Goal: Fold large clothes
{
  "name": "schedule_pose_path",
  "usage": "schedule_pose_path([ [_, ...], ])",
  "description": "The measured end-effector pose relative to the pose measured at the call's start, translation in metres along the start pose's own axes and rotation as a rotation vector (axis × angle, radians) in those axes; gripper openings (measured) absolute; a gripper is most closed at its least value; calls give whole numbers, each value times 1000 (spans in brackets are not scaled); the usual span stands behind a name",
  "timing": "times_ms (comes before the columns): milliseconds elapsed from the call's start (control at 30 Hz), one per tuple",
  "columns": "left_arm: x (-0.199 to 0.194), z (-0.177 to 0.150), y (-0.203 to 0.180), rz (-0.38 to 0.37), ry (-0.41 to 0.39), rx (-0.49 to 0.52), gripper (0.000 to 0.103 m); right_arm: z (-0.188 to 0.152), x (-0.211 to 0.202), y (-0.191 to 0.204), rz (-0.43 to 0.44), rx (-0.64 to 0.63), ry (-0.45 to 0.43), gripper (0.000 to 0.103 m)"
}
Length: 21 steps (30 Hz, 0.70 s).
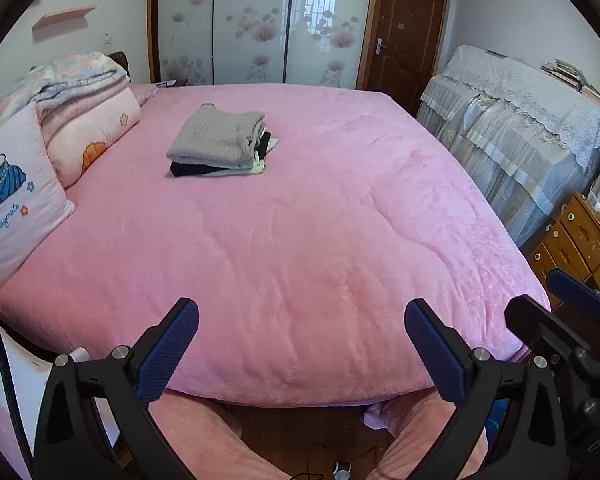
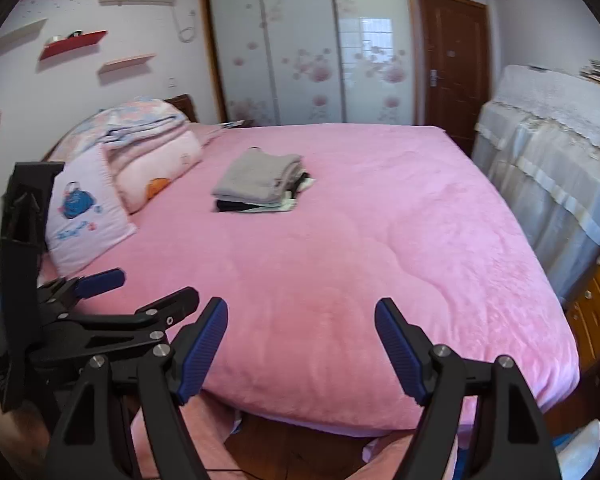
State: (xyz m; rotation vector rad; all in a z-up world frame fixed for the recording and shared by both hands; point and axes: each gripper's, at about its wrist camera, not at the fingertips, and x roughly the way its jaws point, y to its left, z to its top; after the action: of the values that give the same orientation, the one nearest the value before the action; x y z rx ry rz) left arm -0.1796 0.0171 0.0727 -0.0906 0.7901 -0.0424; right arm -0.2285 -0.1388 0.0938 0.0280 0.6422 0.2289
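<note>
The left gripper point(image 1: 301, 322) and the right gripper point(image 2: 301, 322) both stand apart, empty, over the near edge of the pink bed point(image 1: 320, 240). The folded clothes stack point(image 1: 220, 144) (grey sweater on top) lies well beyond them, mid-bed.

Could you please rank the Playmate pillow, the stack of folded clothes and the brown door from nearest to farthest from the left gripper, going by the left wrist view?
From the left gripper, open over the bed's near edge:
1. Playmate pillow, at the left side of the bed.
2. Stack of folded clothes, mid-bed, left of centre.
3. Brown door, in the far wall, right of the wardrobe.
</note>
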Motion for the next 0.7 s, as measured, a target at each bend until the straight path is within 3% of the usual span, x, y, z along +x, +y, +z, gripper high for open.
schedule_pose_path([
  [267,33,-4,-8,109,37,-25,102,-11,36,-15,-23,47,40,77],
  [700,63,0,-16,144,52,-11,102,-14,74,-35,-16,89,94,77],
])
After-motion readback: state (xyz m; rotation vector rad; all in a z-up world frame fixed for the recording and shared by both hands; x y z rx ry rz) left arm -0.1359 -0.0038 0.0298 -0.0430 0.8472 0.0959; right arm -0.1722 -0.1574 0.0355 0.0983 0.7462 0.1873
